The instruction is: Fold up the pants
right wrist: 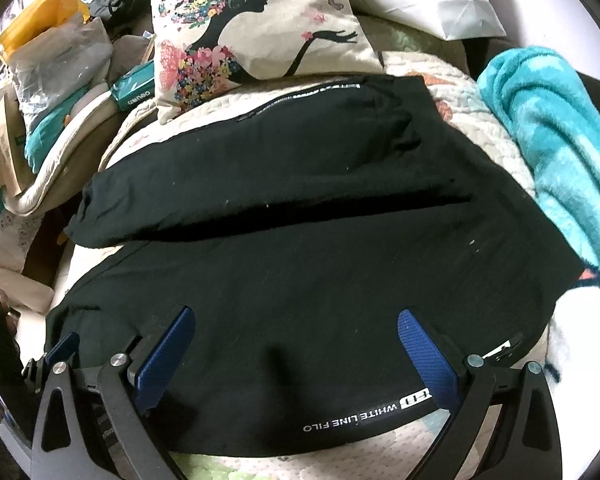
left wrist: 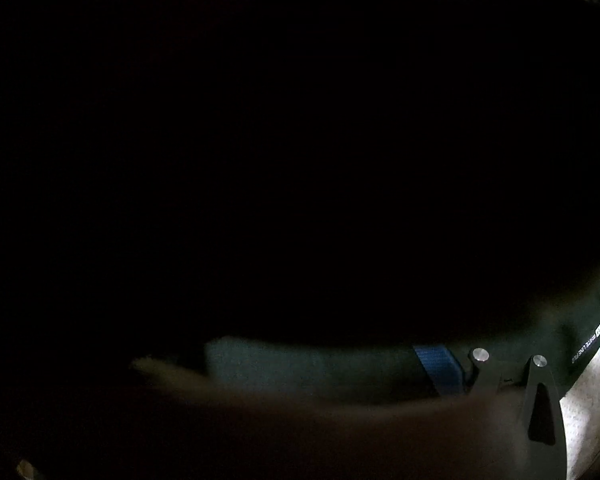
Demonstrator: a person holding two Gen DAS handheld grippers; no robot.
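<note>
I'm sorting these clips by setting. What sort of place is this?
Probably a bedroom at home: the black pants lie on a cream quilted bedspread, with a printed floral cushion and a turquoise fleece blanket beside them, and household clutter at the left.

Pants (right wrist: 300, 216) spread across quilt (right wrist: 496, 140), cushion (right wrist: 260, 28) behind, towel (right wrist: 560, 152) right, bags (right wrist: 56, 52) far left, right gripper (right wrist: 296, 344) near.

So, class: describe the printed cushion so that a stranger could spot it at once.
Start at the black pants spread across the quilted bed. Just beyond them leans a cream cushion. Unlike the teal blanket nearby, it bears a black silhouette of a woman covered in flowers.
</note>
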